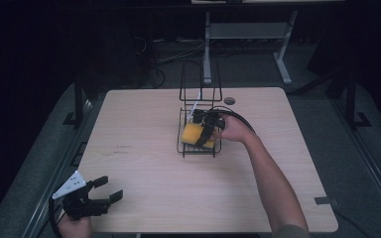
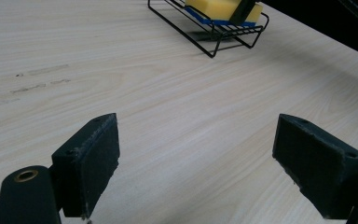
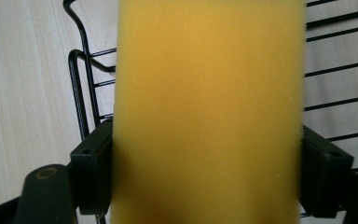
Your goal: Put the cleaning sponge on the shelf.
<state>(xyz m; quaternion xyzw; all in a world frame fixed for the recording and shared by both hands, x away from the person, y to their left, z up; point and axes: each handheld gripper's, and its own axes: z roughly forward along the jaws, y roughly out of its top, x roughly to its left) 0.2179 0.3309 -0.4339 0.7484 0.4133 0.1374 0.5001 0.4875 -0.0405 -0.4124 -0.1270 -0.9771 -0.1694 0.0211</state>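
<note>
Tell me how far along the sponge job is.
Done: the yellow sponge is inside the black wire rack on the table; whether it rests on the wires is unclear. In hand: the right gripper has its jaws clamped on the sponge's two sides. Left: probably letting go or lifting it, which one I can't tell. The left gripper waits open at the near table edge.

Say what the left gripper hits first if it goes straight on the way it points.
Probably bare table: the left gripper points along it, jaws open. The wire rack with the sponge sits farther off, slightly aside.
</note>
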